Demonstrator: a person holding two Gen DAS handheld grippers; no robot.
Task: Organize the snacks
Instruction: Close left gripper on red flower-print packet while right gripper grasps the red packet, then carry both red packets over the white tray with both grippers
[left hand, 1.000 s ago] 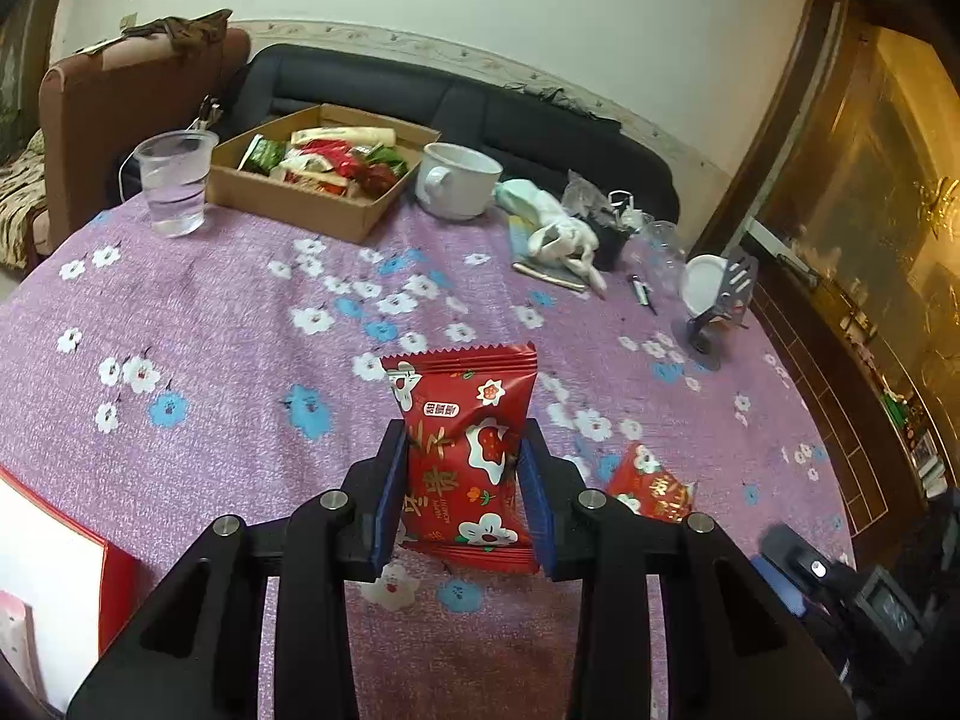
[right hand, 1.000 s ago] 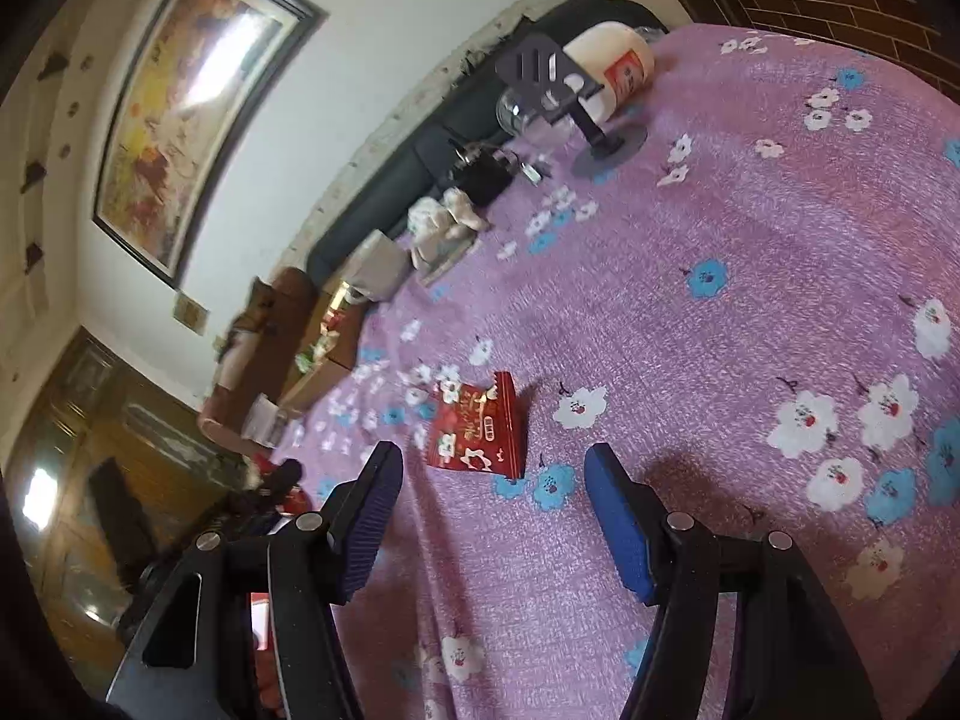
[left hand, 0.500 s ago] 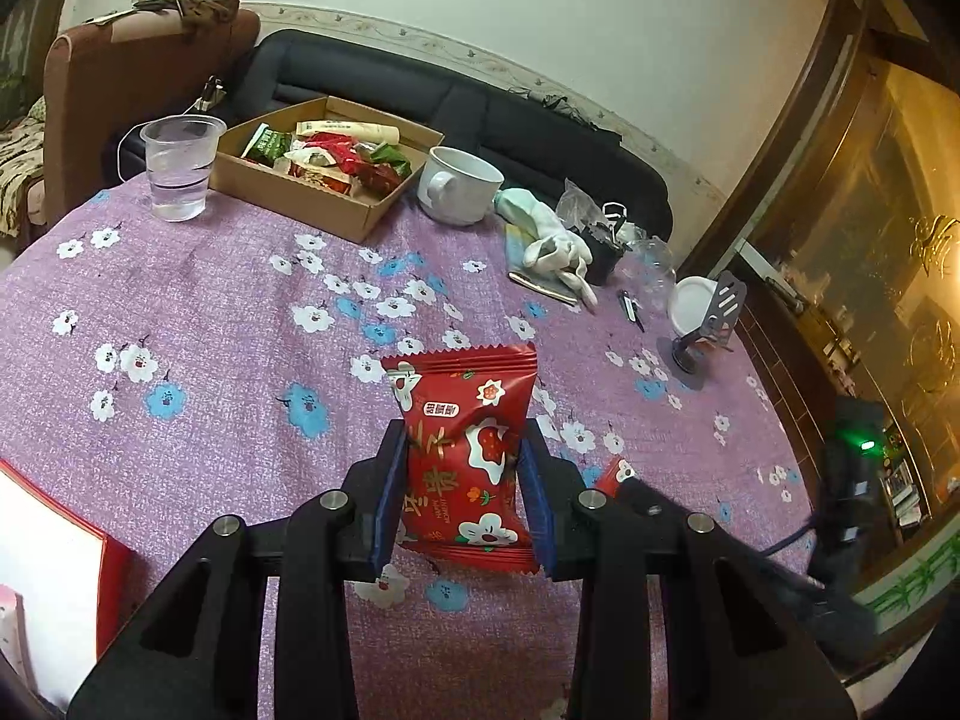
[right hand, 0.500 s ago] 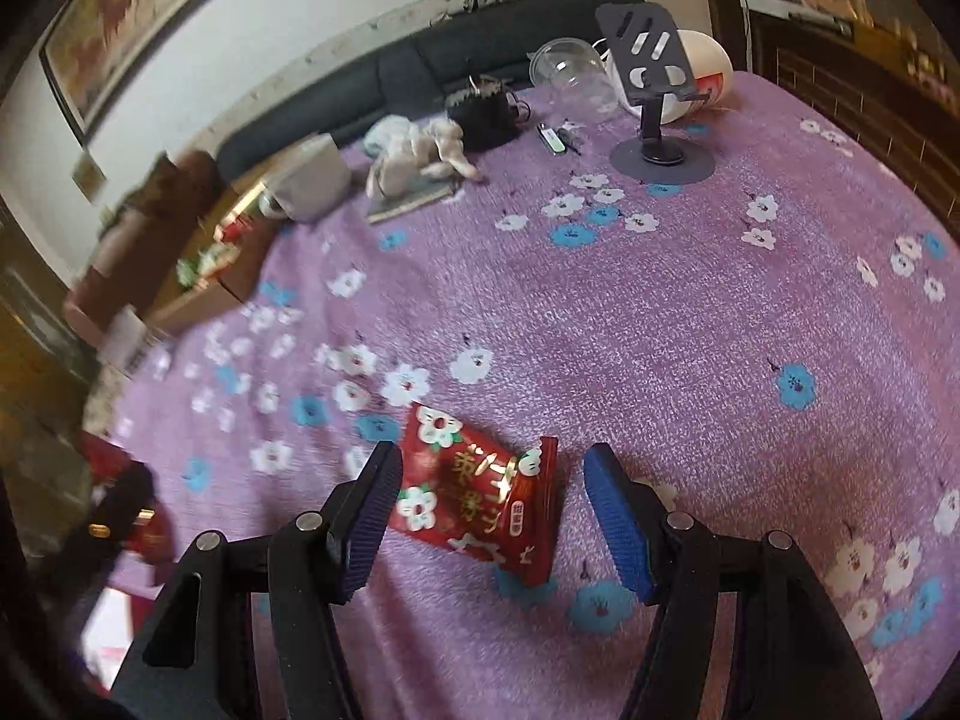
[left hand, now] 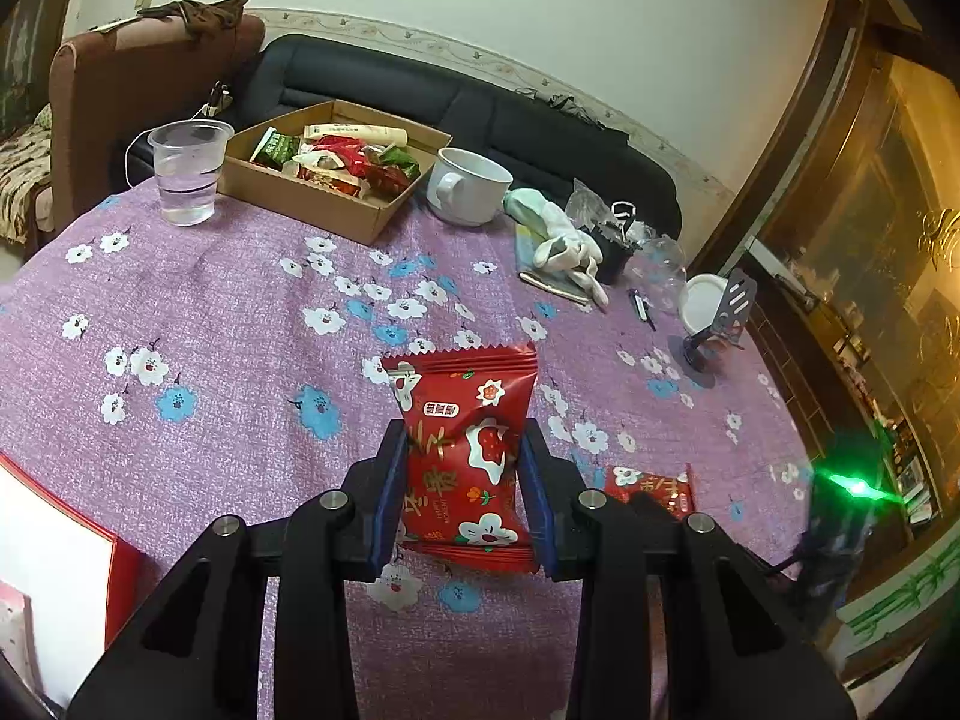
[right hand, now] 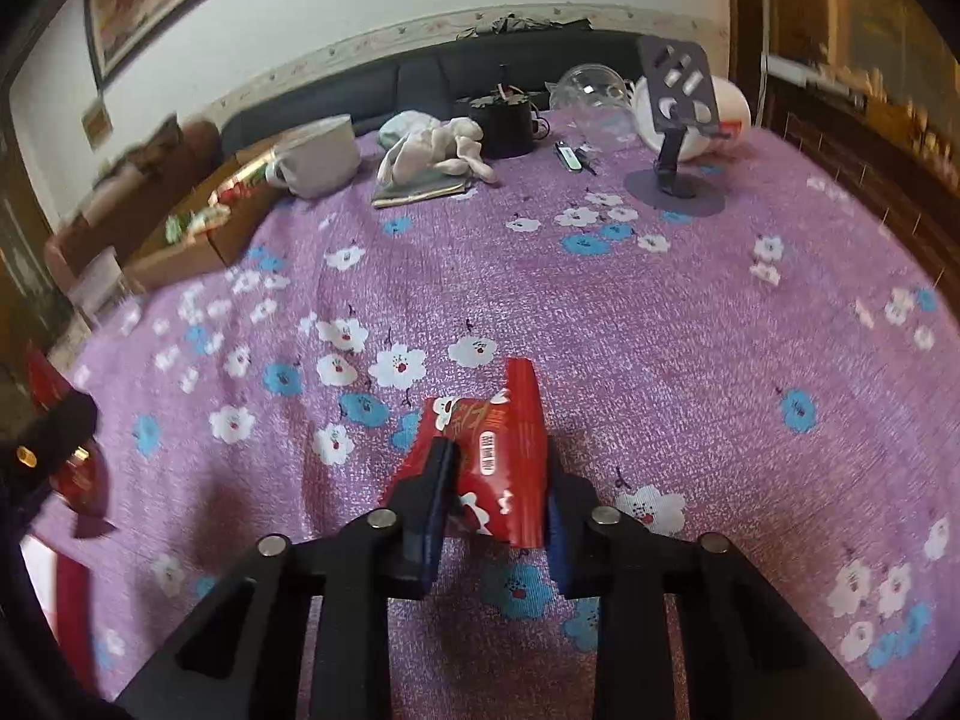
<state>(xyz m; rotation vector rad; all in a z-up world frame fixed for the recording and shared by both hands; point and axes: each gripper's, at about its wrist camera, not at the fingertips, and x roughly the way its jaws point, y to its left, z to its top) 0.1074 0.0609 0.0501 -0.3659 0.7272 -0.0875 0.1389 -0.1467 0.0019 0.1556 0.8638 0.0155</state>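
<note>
Now both grippers have a red snack packet each; right one just got its grab.

Left wrist view: left gripper (left hand: 462,495), lower centre, unchanged, narrow jaws clamped on an upright red packet (left hand: 465,456) above the purple cloth (left hand: 240,324). Cardboard box (left hand: 312,204), upper left, already holds a mix of red and green snacks; plastic cup (left hand: 186,171) beside it has water, white mug (left hand: 468,186) contents not visible. Right wrist view: right gripper (right hand: 495,498) was wide open with the second packet (right hand: 486,456) lying between the fingers; jaws are closing on it now, pads pressing, packet crumpled. Judgement: next both go to the box (right hand: 198,228), left edge of frame.
</note>
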